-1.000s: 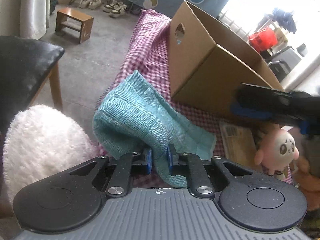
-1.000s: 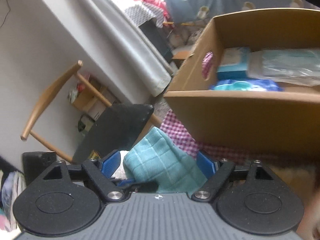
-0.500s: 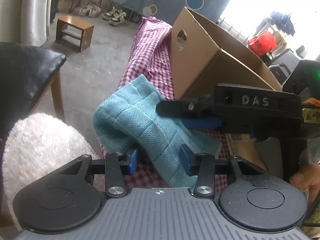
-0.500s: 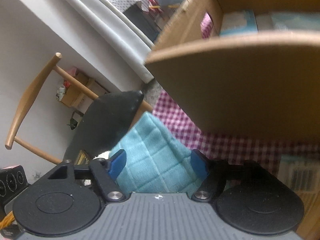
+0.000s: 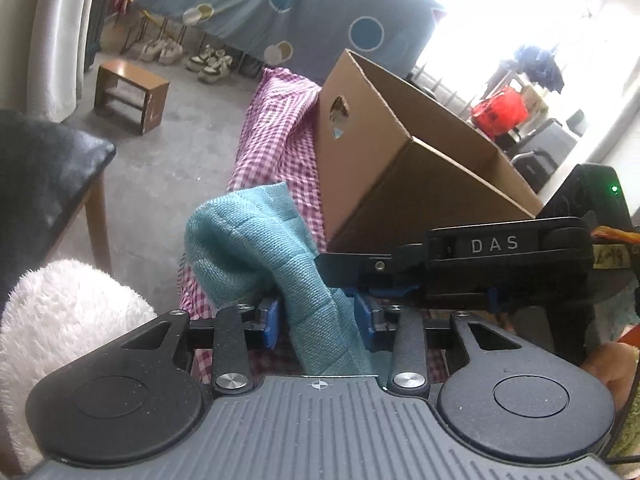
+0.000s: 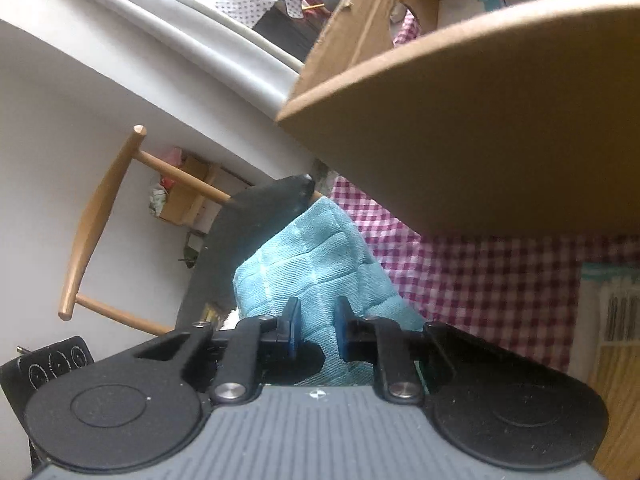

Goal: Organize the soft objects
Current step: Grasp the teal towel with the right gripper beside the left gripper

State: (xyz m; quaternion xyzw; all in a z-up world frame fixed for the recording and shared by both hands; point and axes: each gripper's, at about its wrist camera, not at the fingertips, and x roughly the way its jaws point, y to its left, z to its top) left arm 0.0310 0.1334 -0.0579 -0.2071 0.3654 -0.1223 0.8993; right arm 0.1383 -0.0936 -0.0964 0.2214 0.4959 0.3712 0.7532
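Note:
A teal waffle-weave cloth (image 5: 256,248) is bunched on the checked tablecloth (image 5: 276,136) in front of an open cardboard box (image 5: 400,184). A fold of it runs down between the pads of my left gripper (image 5: 318,322). Those jaws are closing, and I see no squeeze on the fold. My right gripper (image 5: 360,280) reaches in from the right. In the right wrist view, the right gripper (image 6: 316,334) is closing its jaws, and the pads pinch the cloth (image 6: 316,264). A white fluffy plush (image 5: 60,320) sits at the lower left.
The cardboard box (image 6: 480,120) looms close above the right gripper and holds several packs. A black-seated wooden chair (image 5: 40,180) stands to the left and a small wooden stool (image 5: 128,96) on the floor beyond. A barcoded package (image 6: 612,312) lies at the right.
My left gripper let go of the cloth, then narrowed again. My right gripper came down in front of the box and went from wide open to pinching the cloth.

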